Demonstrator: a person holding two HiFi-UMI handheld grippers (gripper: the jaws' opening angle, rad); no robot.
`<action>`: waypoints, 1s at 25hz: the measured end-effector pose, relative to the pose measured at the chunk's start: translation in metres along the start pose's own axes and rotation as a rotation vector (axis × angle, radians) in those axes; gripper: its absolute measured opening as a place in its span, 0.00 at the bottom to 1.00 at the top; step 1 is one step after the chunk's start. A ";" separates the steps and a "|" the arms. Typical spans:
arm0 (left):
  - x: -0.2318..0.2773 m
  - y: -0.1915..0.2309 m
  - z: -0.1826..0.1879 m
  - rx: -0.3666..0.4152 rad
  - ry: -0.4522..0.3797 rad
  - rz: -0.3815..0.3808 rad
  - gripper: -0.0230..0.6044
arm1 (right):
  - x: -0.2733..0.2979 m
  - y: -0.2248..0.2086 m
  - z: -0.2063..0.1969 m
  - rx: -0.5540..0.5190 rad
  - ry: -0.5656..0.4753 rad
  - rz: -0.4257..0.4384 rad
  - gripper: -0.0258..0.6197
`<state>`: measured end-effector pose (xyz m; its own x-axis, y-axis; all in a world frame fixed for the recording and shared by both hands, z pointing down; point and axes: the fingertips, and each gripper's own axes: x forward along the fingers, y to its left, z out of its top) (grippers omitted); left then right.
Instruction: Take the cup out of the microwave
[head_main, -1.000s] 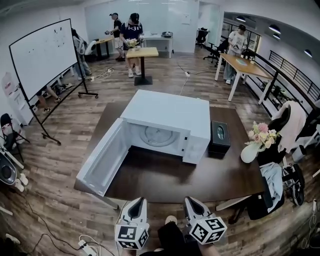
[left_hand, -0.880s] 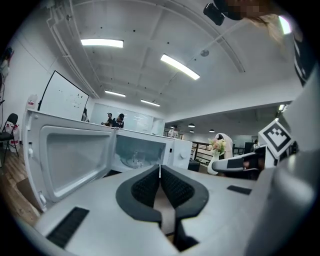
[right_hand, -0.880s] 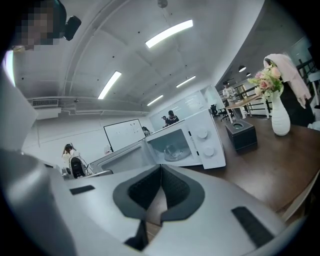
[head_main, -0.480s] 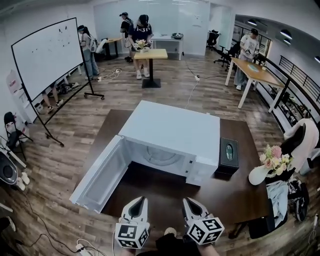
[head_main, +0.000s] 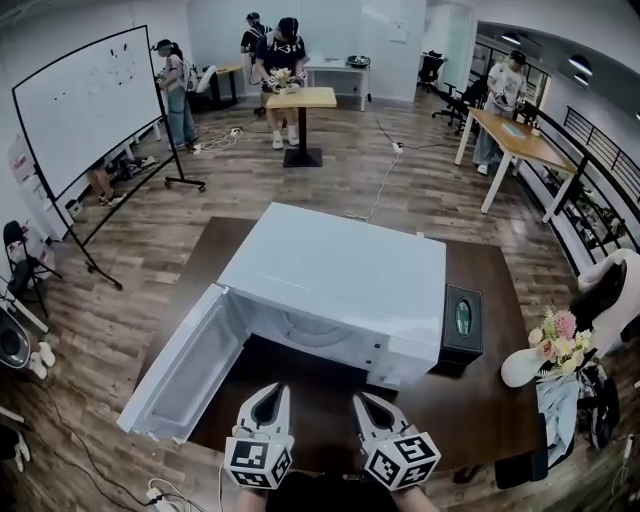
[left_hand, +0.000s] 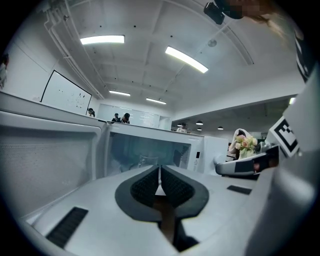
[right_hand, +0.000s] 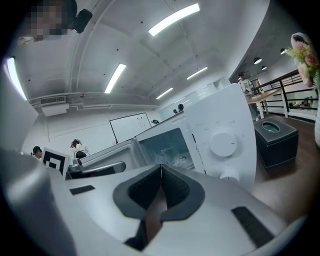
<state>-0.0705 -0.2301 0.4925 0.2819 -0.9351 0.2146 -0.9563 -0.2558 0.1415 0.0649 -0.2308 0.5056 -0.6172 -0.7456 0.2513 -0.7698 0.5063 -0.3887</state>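
Two tools, left gripper (head_main: 272, 390) and right gripper (head_main: 362, 398): jaws pressed together, empty. White box-shaped microwave (head_main: 340, 275) ahead, white hinged door (head_main: 185, 365) already open. Clear glass cup (left_hand: 146, 161) inside, beyond jaws, untouched. Reach, grasp, withdrawal remain.

Open-plan office: whiteboard (head_main: 85, 105), desks (head_main: 520, 140), office chairs (head_main: 430, 70), wood-plank floor (head_main: 330, 180), ceiling strip lights (left_hand: 186, 59).
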 end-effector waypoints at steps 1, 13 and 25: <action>0.006 0.002 0.001 0.001 0.003 -0.004 0.05 | 0.002 0.000 0.002 -0.006 -0.001 0.002 0.03; 0.057 0.022 0.012 0.022 0.049 -0.100 0.06 | 0.019 -0.004 0.014 0.000 -0.010 -0.091 0.03; 0.097 0.039 0.009 -0.013 0.116 -0.185 0.18 | 0.035 -0.001 0.009 0.035 0.004 -0.228 0.03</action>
<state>-0.0809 -0.3325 0.5102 0.4598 -0.8382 0.2935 -0.8869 -0.4162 0.2006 0.0459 -0.2616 0.5065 -0.4283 -0.8373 0.3397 -0.8835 0.3093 -0.3517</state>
